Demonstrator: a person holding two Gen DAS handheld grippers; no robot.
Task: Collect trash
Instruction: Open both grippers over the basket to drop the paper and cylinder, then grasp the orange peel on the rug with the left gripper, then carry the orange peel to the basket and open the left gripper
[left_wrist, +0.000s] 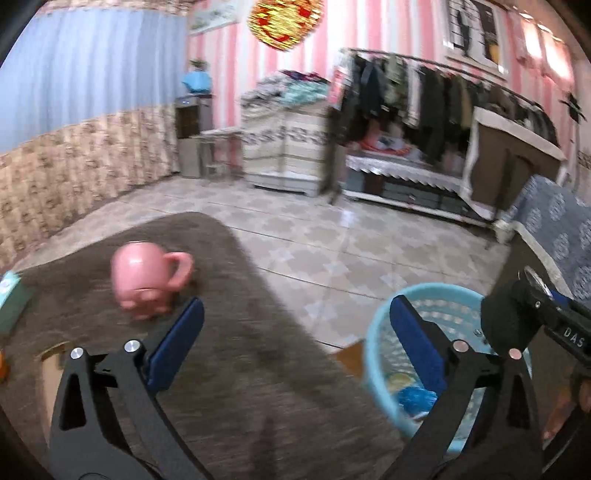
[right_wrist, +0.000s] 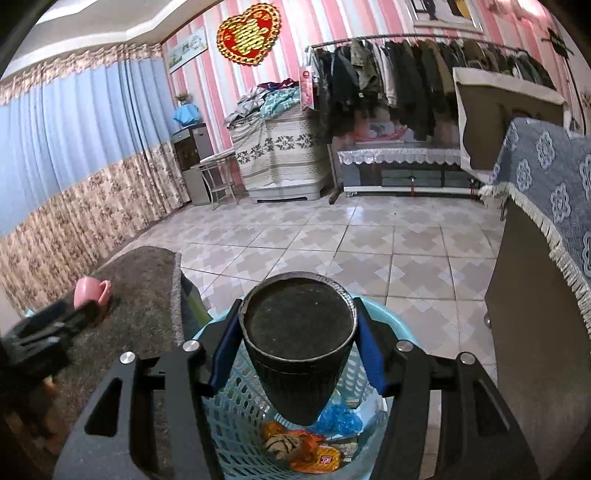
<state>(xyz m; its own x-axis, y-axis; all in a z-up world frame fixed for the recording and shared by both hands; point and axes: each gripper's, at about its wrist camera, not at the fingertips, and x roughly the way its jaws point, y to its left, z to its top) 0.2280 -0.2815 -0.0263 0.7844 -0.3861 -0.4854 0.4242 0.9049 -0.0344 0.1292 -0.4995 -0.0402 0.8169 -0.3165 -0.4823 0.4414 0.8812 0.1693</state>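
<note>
While the left wrist frame is motion-blurred, the left gripper (left_wrist: 295, 325) shows its blue pads spread wide with nothing between them, above a brown rug (left_wrist: 236, 354). A pink mug (left_wrist: 146, 278) stands on the rug just beyond the left finger. A light blue mesh basket (left_wrist: 376, 354) sits at the rug's edge on the tiled floor (left_wrist: 332, 251), partly behind the right finger; blue and yellow scraps lie inside.

Right wrist view: right gripper (right_wrist: 297, 354) is clamped on a dark ribbed paper cup (right_wrist: 299, 354), upright, rim wide, tapering downward, lid or top surface dull black and speckled. The cup hangs directly above the basket (right_wrist: 236, 413), which holds orange wrappers (right_wrist: 314, 456) and a crumpled blue bag (right_wrist: 338, 415).
</note>
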